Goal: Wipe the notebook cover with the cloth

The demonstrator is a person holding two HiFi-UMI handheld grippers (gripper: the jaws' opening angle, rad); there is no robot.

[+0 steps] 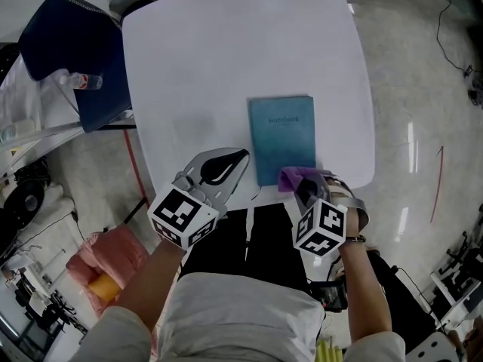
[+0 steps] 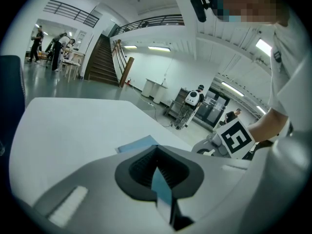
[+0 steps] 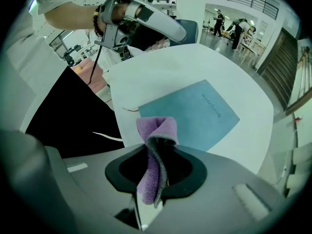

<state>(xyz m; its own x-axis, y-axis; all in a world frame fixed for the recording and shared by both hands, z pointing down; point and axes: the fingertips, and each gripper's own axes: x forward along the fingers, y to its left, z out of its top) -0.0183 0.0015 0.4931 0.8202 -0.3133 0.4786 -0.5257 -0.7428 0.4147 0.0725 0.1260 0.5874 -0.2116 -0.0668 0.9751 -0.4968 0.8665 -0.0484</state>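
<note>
At the far left we note one dark blue chair (image 1: 64, 40), drawn up to the single white table (image 1: 226, 51).

The left gripper (image 1: 243, 154) is over the table's near edge, just left of the notebook and apart from it. Its own view shows the jaws drawn together with nothing held between them.

The one teal notebook (image 1: 281, 136) lies closed and flat on the near right part of the table. Its cover faces up and is unobstructed apart from its near right corner.

The right gripper (image 1: 300, 183) is at that corner. Its jaws are clamped on the one purple cloth (image 1: 290, 178), and a folded lobe stands out past the jaw tips. We cannot tell whether the cloth is touching the cover or is just above it.

We judge that the cloth is secured and presented at the notebook's near edge, so the wipe is at its start, and most of the cover still lies ahead of the cloth. The next move calls for pressing the lobe flat onto the cover and drawing it across, near edge to far. The pressure should be light, since a thin book on a smooth top may slide. The empty left gripper is well placed to steady the book's left edge if it does.

Count: one notebook, one cloth, two grippers, one table, one chair.
</note>
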